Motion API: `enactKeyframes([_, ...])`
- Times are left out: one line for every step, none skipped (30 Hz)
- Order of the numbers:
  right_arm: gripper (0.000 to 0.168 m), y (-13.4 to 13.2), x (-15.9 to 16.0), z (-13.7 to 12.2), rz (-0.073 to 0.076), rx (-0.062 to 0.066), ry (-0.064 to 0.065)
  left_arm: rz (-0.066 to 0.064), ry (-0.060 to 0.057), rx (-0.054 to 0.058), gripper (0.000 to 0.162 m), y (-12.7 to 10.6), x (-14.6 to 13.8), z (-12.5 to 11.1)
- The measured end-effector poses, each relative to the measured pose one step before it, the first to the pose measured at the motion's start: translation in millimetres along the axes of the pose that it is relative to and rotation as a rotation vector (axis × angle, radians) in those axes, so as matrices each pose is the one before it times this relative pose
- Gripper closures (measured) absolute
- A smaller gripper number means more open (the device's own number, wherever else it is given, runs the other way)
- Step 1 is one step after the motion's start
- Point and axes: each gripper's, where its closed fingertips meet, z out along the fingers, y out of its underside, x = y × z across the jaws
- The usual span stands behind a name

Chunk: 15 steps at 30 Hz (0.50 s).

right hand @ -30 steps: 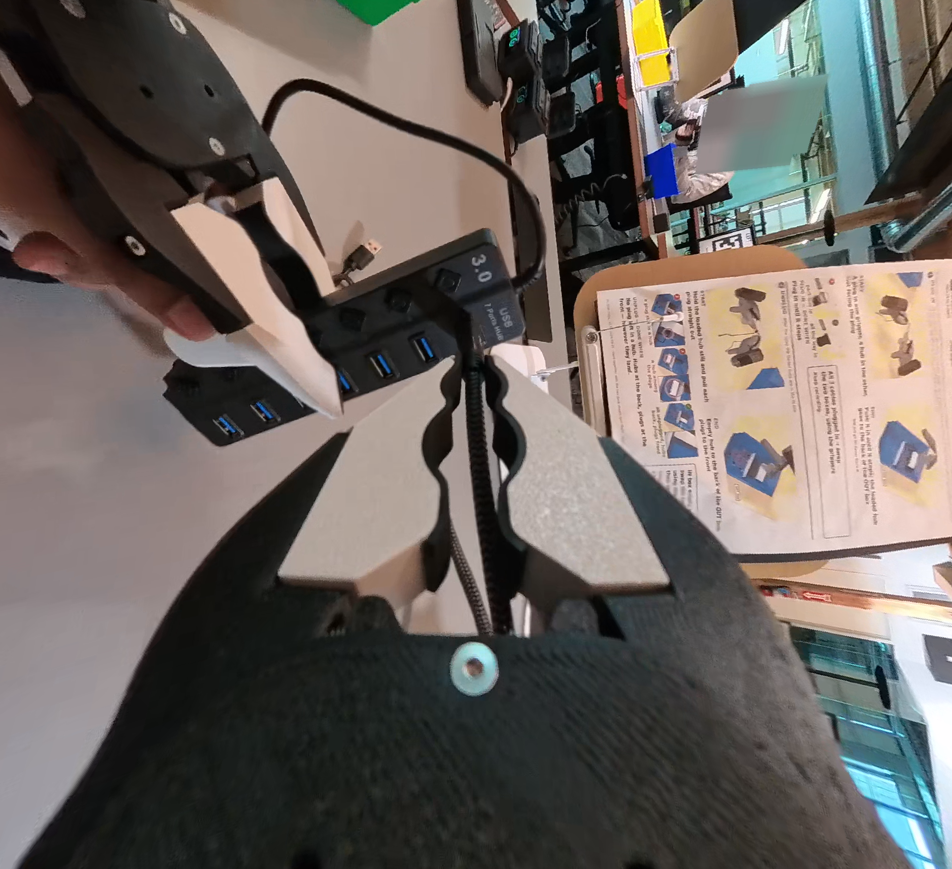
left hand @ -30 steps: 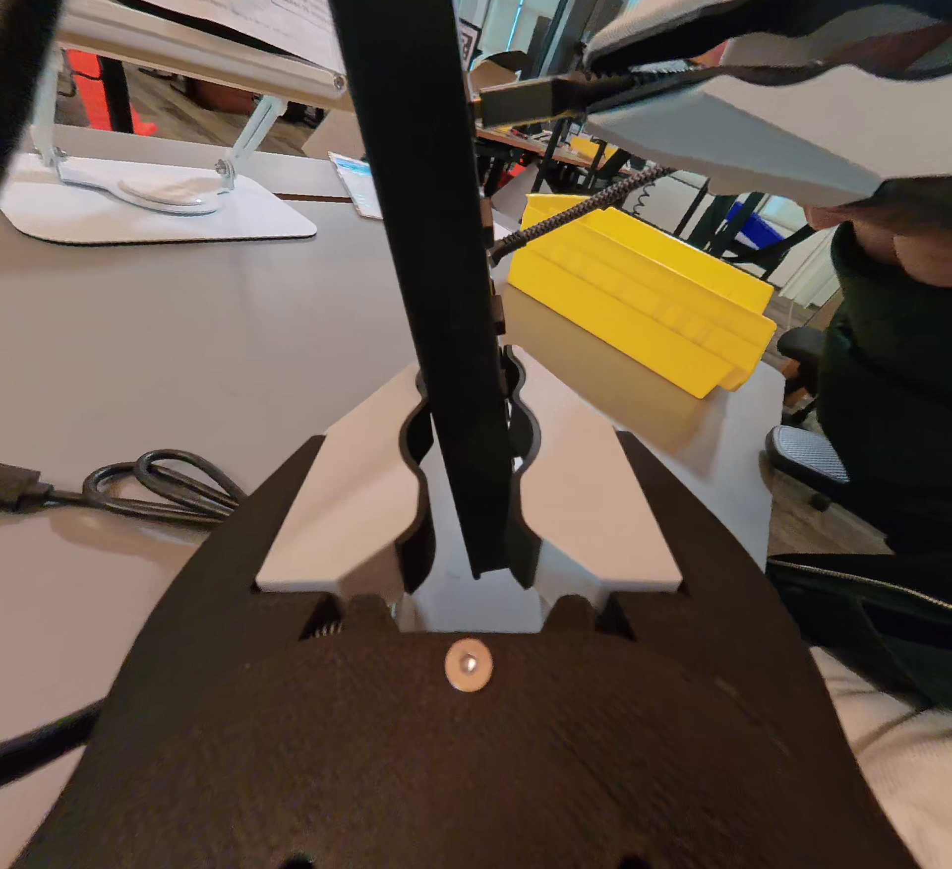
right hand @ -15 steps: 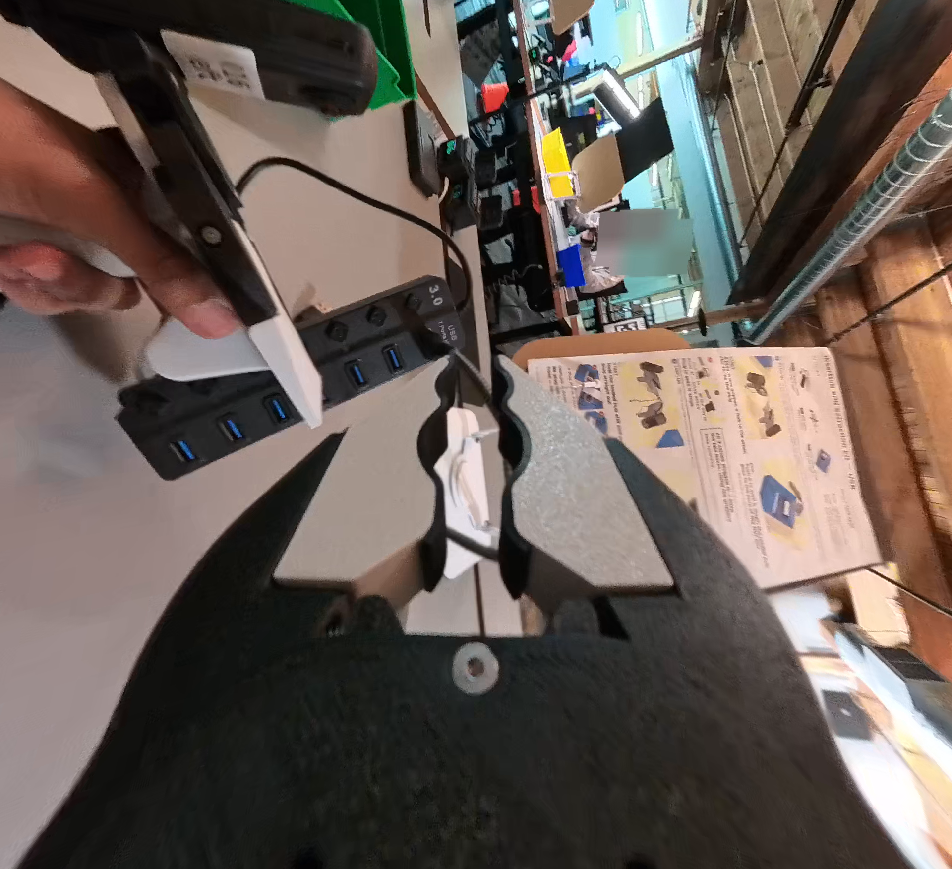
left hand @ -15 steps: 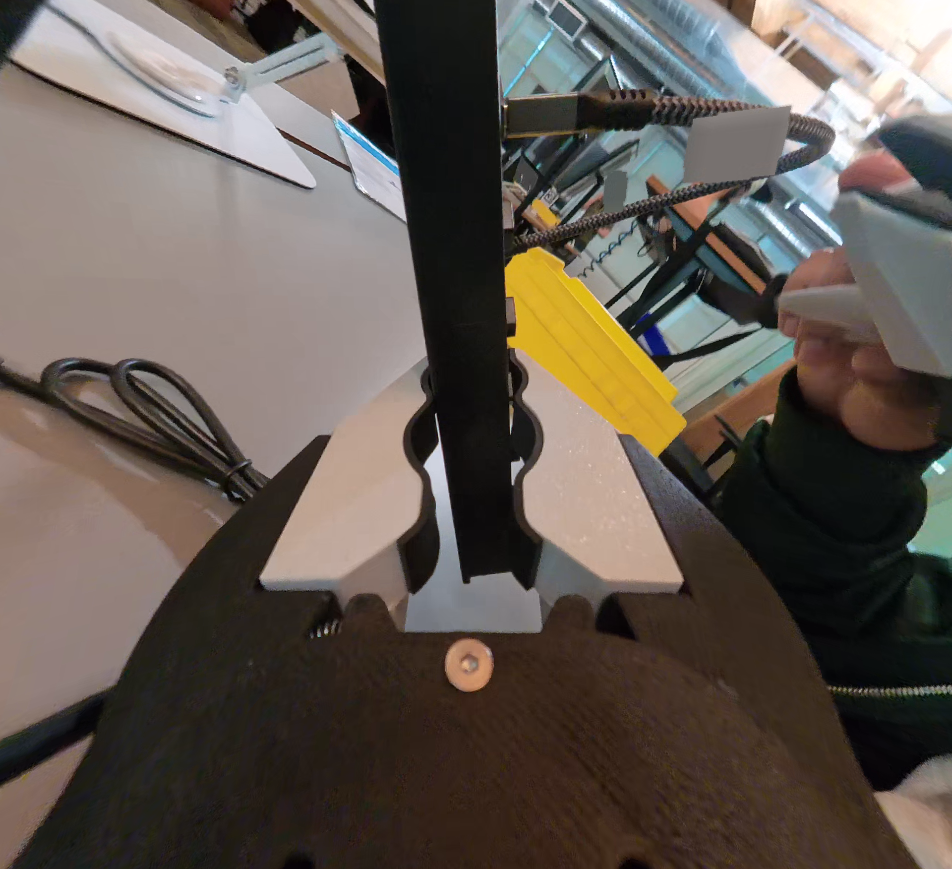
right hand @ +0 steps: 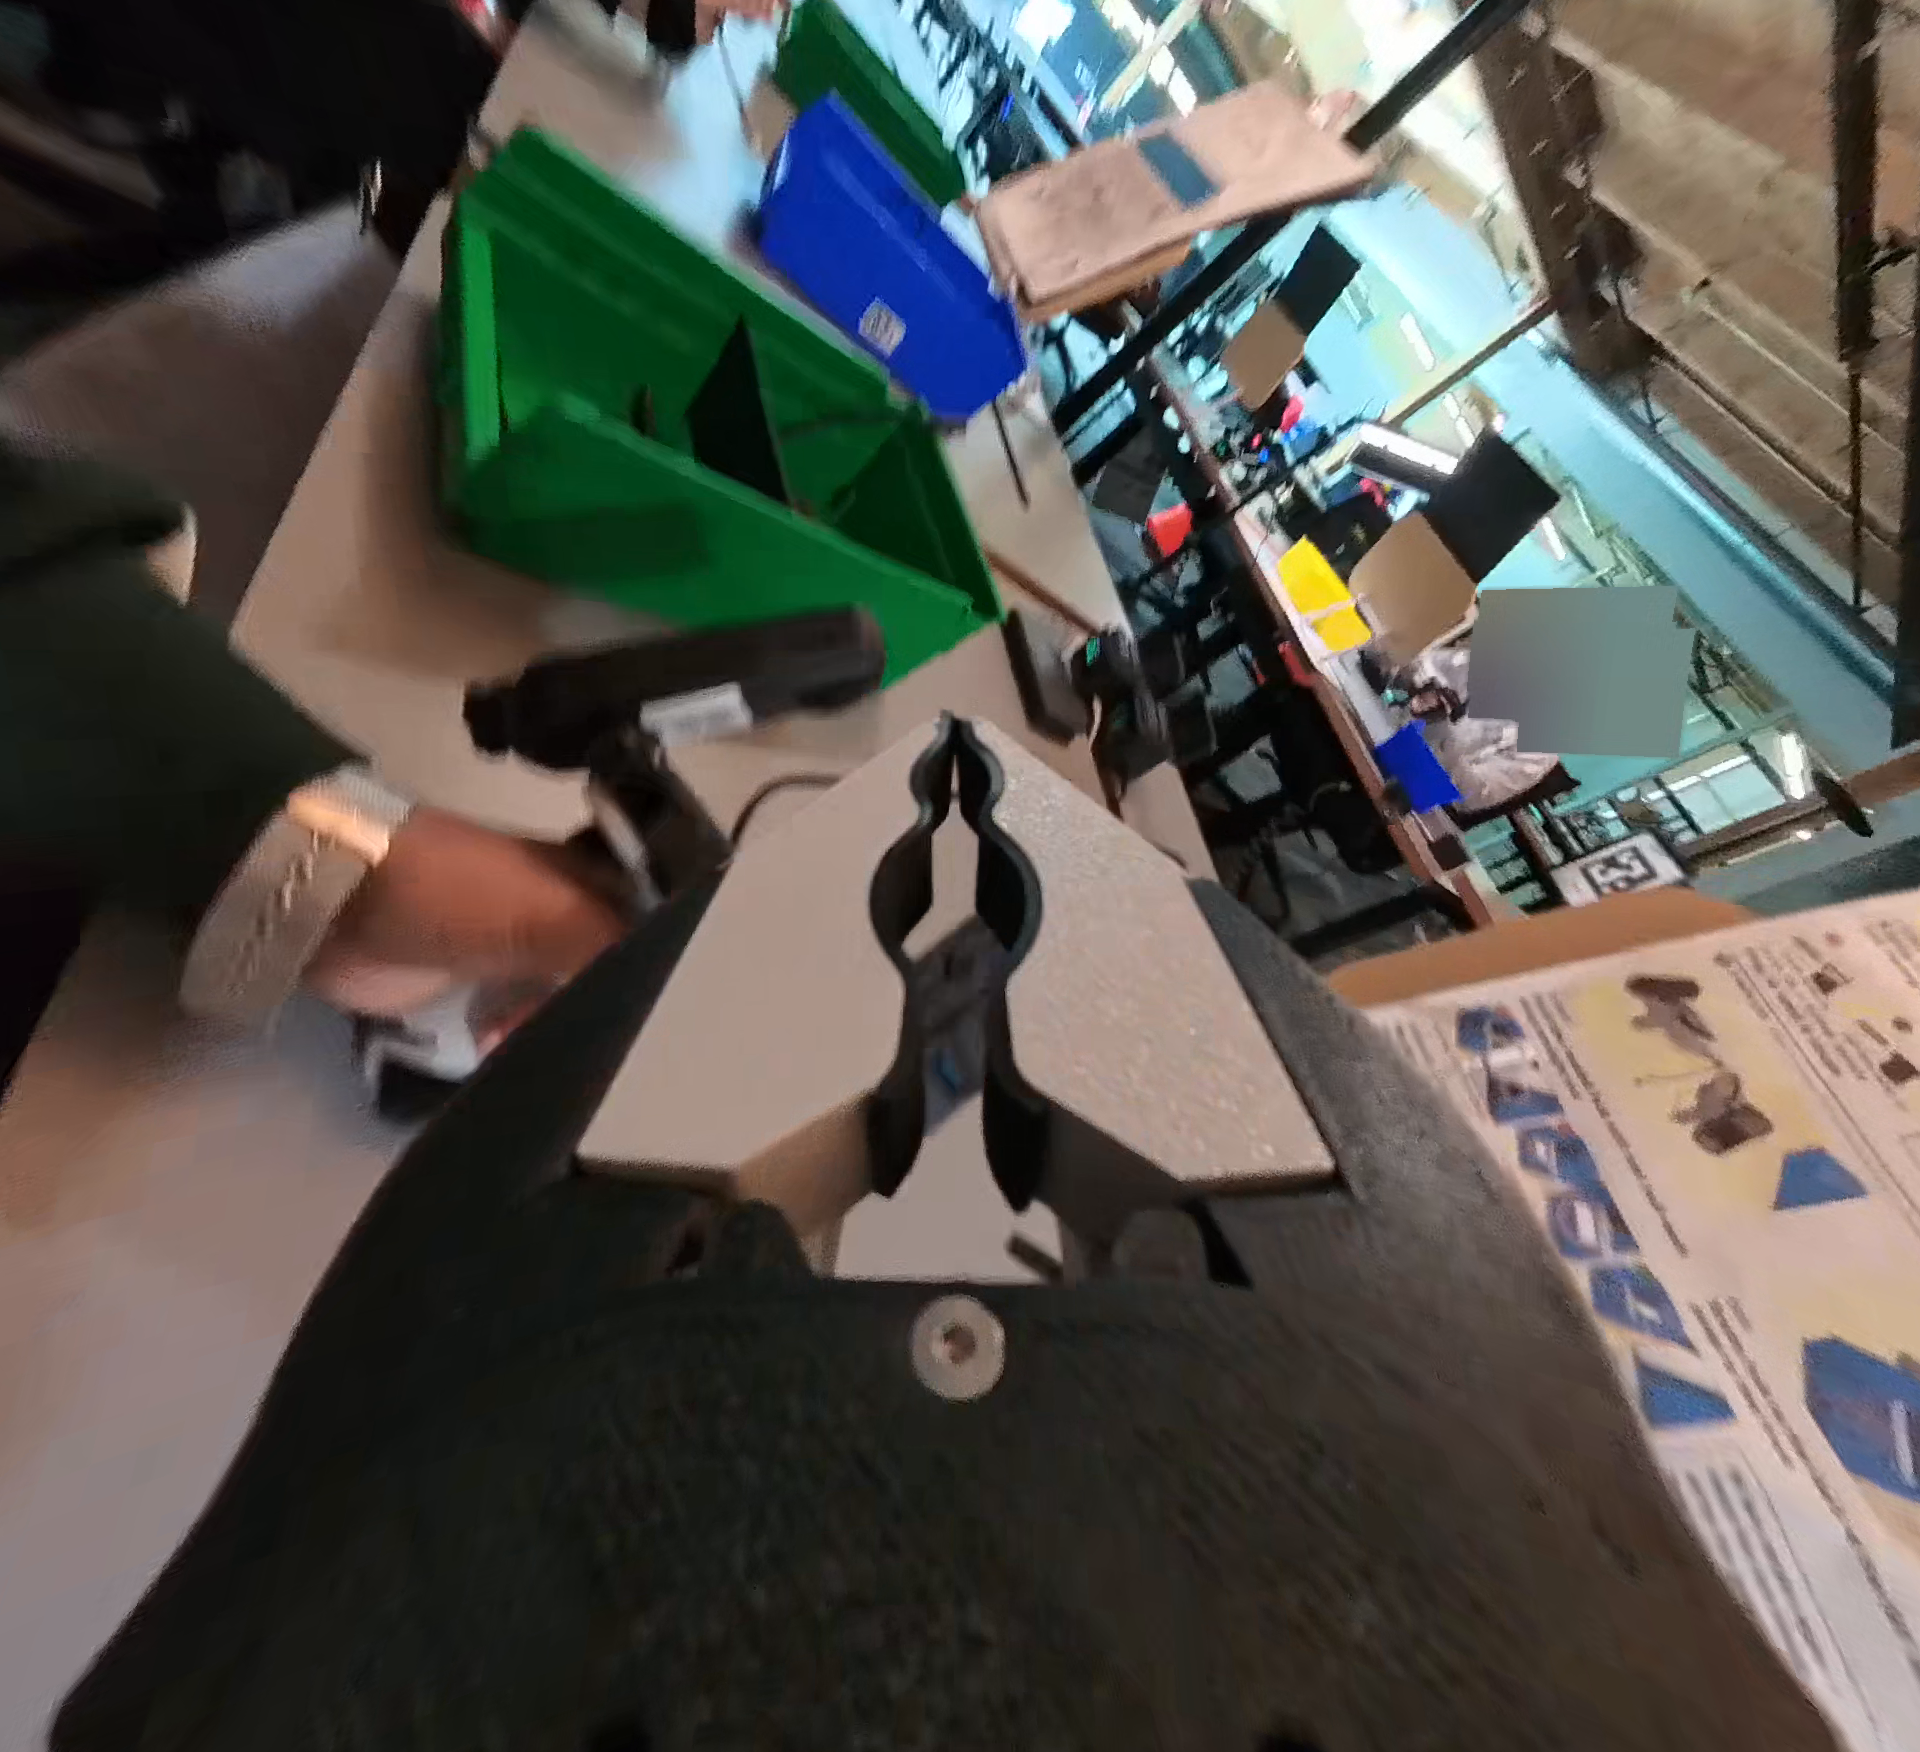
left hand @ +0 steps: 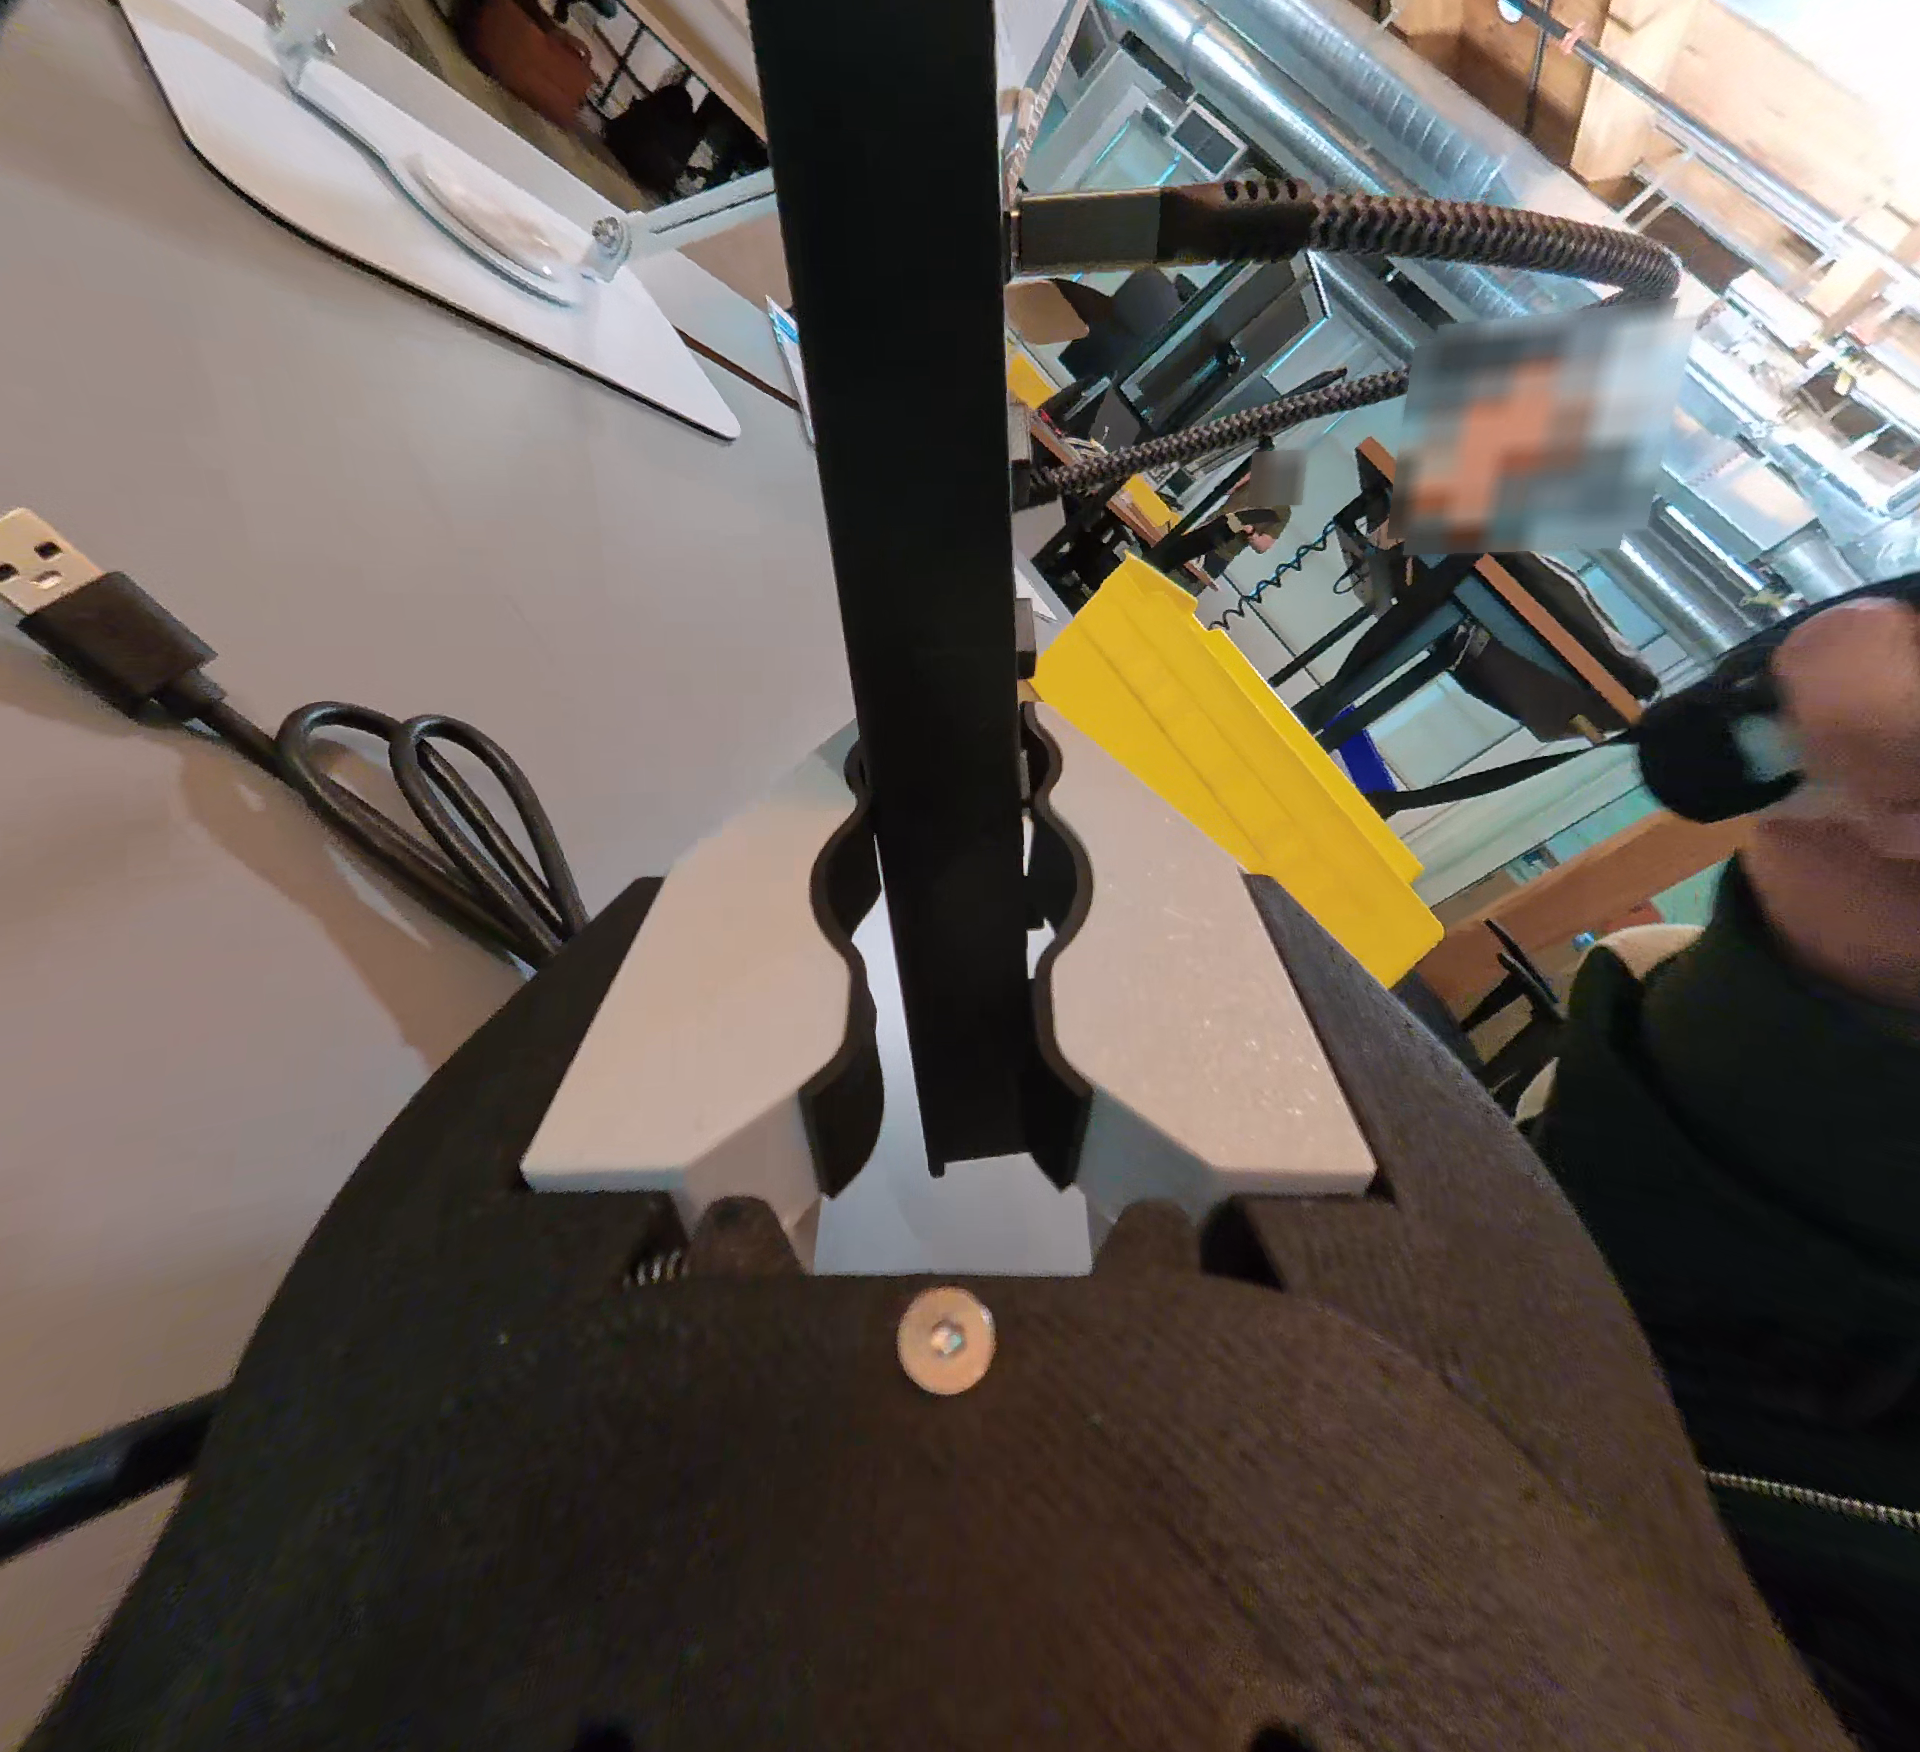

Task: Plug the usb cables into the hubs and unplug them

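the grey matte tabletop (left hand: 343, 559) fills the left wrist view, under an open workshop hall with silver ceiling ducts (left hand: 1299, 40) and rows of benches. on the table sit a green plastic bin (right hand: 665, 476), a yellow plastic bin (left hand: 1216, 767), a white flat-based stand (left hand: 416, 185) and, in the right wrist view, a printed instruction sheet (right hand: 1683, 1183).

the long black plastic usb hub (left hand: 894, 455) stands nearly upright, off the table, clamped at its lower end by the left gripper (left hand: 951, 933), whose grey jaws are closed tight on both its faces. a braided grey-black usb cable (left hand: 1351, 237) is plugged into the hub's right side and loops away unsupported. a loose black rubber usb cable (left hand: 312, 746) lies coiled on the table.

the right gripper (right hand: 956, 933) looks nearly closed with nothing visibly held, though blur makes that uncertain.

the likely risks: the hub pivoting in the narrow clamp when a plug is pushed or pulled, and the hanging braided loop snagging on the passing right gripper.
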Motion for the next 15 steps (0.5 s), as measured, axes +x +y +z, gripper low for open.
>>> enactKeyframes([0.168, -13.91, 2.35, 6.91, 0.0437, 0.0447, -0.0167, 0.0082, -0.0034, -0.0004, 0.140, -0.18, -0.42, 0.25])
enactKeyframes([0.168, -13.57, -2.29, 9.67, 0.0550, 0.0455, -0.0429, 0.0068, -0.0054, 0.0008, 0.140, -0.22, -0.89, 0.53])
enactKeyframes([0.168, -11.25, -5.72, 12.70, 0.0630, 0.0383, -0.0628, 0.0039, -0.0045, -0.0006, 0.140, 0.22, -1.19, 0.51])
enactKeyframes([0.162, -7.81, -7.16, 15.27, 0.0644, 0.0245, -0.0712, 0.0002, -0.0038, -0.0014, 0.140, 0.39, -1.21, 0.62])
enactKeyframes([0.154, -4.56, -6.89, 16.83, 0.0572, 0.0094, -0.0717, -0.0025, -0.0031, -0.0008, 0.140, 0.28, -1.25, 0.47])
enactKeyframes([0.155, -2.32, -5.54, 17.02, 0.0411, -0.0005, -0.0668, -0.0038, -0.0019, 0.0015, 0.140, -0.13, -0.94, 0.41])
enactKeyframes([0.168, -1.84, -3.43, 16.75, 0.0261, -0.0033, -0.0565, -0.0061, 0.0009, 0.0014, 0.140, -0.16, -0.43, 0.33])
enactKeyframes([0.168, -1.98, -0.69, 16.34, 0.0193, -0.0036, -0.0416, -0.0077, 0.0029, 0.0004, 0.140, -0.15, -0.17, 0.14])
enactKeyframes([0.168, -2.43, 1.06, 15.65, 0.0173, -0.0016, -0.0311, -0.0073, 0.0027, 0.0000, 0.140, -0.05, -0.17, 0.05])
enactKeyframes([0.168, -3.17, 0.72, 15.32, 0.0193, 0.0017, -0.0332, -0.0070, 0.0023, 0.0002, 0.140, -0.09, -0.25, 0.07])
enactKeyframes([0.168, -2.72, -0.39, 15.41, 0.0265, -0.0018, -0.0427, -0.0077, 0.0021, 0.0004, 0.140, -0.15, -0.40, 0.05])
enactKeyframes([0.168, -1.16, -0.65, 15.89, 0.0362, -0.0121, -0.0481, -0.0100, 0.0020, 0.0004, 0.140, -0.05, -0.70, 0.21])
enactKeyframes([0.168, -0.52, 0.72, 15.90, 0.0396, -0.0186, -0.0417, -0.0125, 0.0017, 0.0010, 0.140, -0.11, -0.95, 0.28])
enactKeyframes([0.162, -0.40, 2.33, 15.55, 0.0333, -0.0179, -0.0315, -0.0150, 0.0023, 0.0015, 0.141, -0.26, -1.04, 0.25])
enactKeyframes([0.157, 0.02, 3.48, 15.25, 0.0238, -0.0188, -0.0238, -0.0161, 0.0040, 0.0022, 0.140, -0.49, -0.78, 0.13])
